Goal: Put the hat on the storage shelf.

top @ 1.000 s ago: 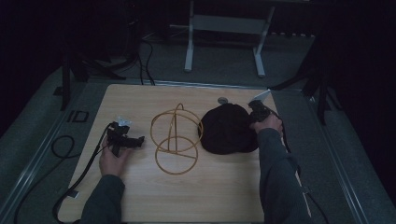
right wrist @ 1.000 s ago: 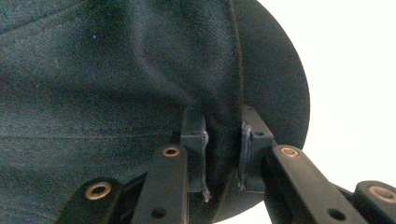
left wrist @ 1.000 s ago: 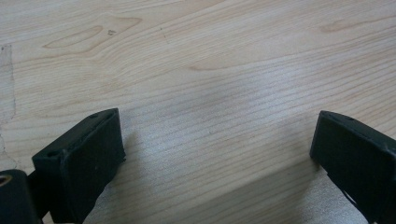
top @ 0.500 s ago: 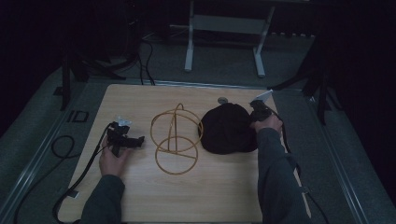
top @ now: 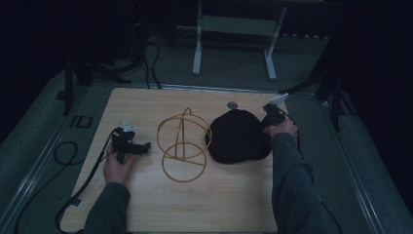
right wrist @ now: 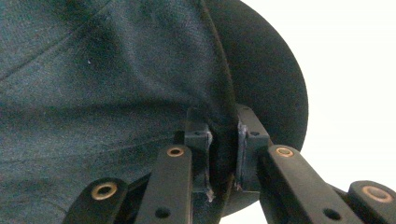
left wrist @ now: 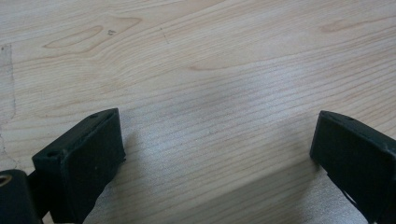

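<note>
A black cap (top: 238, 139) lies on the wooden table (top: 146, 102), right of centre. My right gripper (top: 267, 122) sits at the cap's far right edge, shut on the seam where the brim meets the crown (right wrist: 223, 135). The dark fabric (right wrist: 93, 70) is pinched between both pads. A gold wire stand (top: 184, 144) made of hoops stands just left of the cap. Left of the stand, my left gripper (top: 143, 146) rests low over the table and points toward it. Its jaws are wide apart with bare wood between them (left wrist: 215, 149).
A small round grey disc (top: 232, 104) lies on the table just behind the cap. Cables trail off the table's left side (top: 63, 156). A white metal frame (top: 234, 29) stands on the floor beyond the far edge.
</note>
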The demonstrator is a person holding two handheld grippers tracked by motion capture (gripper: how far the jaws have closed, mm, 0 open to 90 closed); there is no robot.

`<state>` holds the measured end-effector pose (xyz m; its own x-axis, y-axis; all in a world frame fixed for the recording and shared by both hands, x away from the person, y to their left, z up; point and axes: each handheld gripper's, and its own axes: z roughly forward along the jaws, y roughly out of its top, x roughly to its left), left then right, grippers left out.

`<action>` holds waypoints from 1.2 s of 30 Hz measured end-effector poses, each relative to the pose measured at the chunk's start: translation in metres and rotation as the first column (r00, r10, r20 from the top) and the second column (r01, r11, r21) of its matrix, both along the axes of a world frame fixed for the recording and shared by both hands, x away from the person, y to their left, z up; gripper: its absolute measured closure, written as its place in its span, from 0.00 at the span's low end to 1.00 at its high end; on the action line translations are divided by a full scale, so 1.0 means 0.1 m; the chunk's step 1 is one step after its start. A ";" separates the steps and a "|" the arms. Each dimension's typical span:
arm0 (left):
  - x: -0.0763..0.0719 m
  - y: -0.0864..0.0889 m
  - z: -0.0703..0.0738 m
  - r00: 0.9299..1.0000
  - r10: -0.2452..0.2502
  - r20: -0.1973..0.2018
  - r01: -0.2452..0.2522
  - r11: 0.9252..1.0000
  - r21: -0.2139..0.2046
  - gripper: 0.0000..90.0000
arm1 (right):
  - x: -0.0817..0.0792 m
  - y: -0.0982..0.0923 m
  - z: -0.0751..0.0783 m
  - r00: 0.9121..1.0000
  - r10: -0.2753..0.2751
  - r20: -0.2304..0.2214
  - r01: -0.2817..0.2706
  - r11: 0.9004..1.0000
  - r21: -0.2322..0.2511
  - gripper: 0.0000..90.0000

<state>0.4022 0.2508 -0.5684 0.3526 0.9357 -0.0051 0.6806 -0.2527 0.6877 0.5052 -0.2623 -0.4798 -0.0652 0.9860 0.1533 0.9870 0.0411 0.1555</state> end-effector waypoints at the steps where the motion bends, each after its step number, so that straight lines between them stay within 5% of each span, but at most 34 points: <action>1: 0.00 0.00 0.00 1.000 0.000 0.000 0.000 1.000 0.000 0.03 | 0.00 0.00 0.01 1.000 0.001 0.000 -0.001 1.000 0.008 0.87; 15: 0.00 0.00 0.00 1.000 0.000 0.000 0.000 1.000 0.000 0.03 | -0.02 -0.04 0.29 1.000 0.014 0.012 -0.015 0.997 0.073 0.87; 36: 0.00 0.00 0.00 1.000 0.000 0.001 0.000 1.000 -0.001 0.03 | -0.05 -0.20 0.72 1.000 0.014 0.001 -0.014 0.994 0.109 0.87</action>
